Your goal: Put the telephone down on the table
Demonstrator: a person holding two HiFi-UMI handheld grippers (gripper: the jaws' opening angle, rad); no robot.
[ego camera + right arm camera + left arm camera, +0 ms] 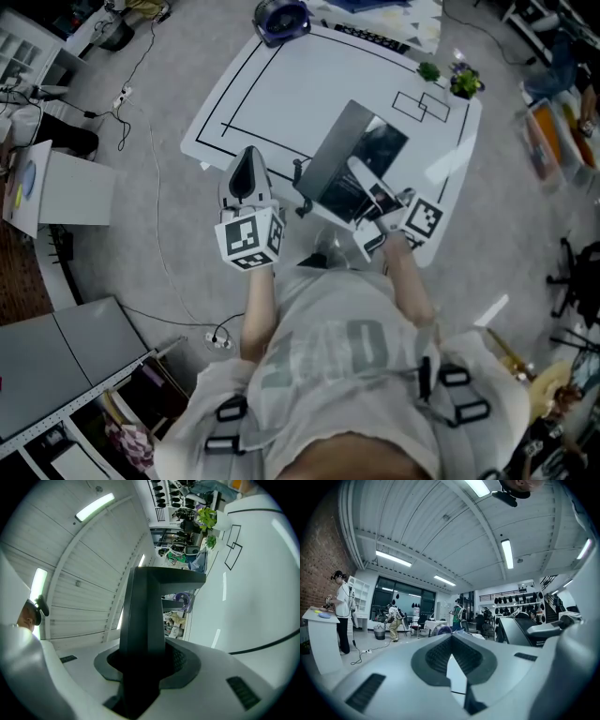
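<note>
Clamping right gripper on telephone near table edge; holding left gripper jaws together, empty; hovering well apart from plants.

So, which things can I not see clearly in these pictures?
- Phone: its near end, head view, hidden by the right gripper; whether it touches the table is unclear.
- Blue thing at the far table edge, head view: too small to identify.
- Phone's face, right gripper view: seen edge-on only.

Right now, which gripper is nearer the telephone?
Right. The right gripper is clamped on the telephone; the left gripper hangs apart from it, on its left in the head view.
</note>
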